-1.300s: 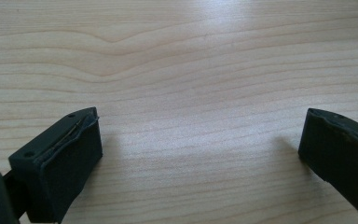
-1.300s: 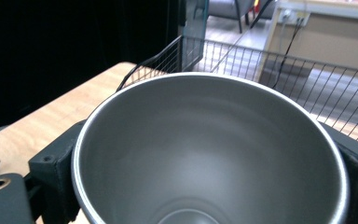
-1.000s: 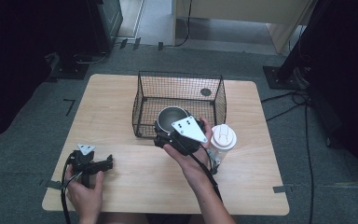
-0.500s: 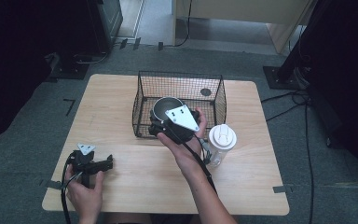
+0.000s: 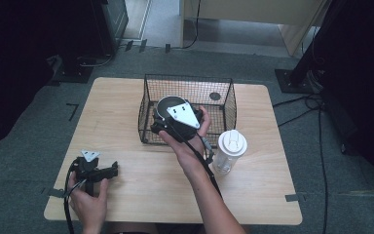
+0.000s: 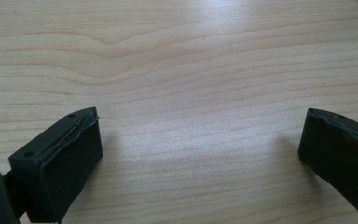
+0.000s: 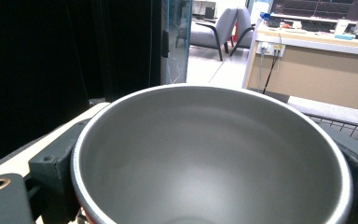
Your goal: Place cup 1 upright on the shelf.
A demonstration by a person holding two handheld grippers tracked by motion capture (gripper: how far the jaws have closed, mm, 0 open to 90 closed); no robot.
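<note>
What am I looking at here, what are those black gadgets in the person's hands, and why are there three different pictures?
A person sits at a wooden table with a hand-held claw in each hand; there is no robot arm. One picture comes from a fixed camera above, looking down on the table. The other two come from small cameras riding on each claw, looking along its two black jaws.

The left claw rests low near the table's front edge; its own camera shows the jaws standing wide apart over bare wood, holding nothing.

The right claw grips a grey metal bowl, which sits between its jaws with the inside facing that claw's camera. From above, the bowl is over a black wire basket. A clear bottle with a white lid stands on the table beside the basket.
</note>
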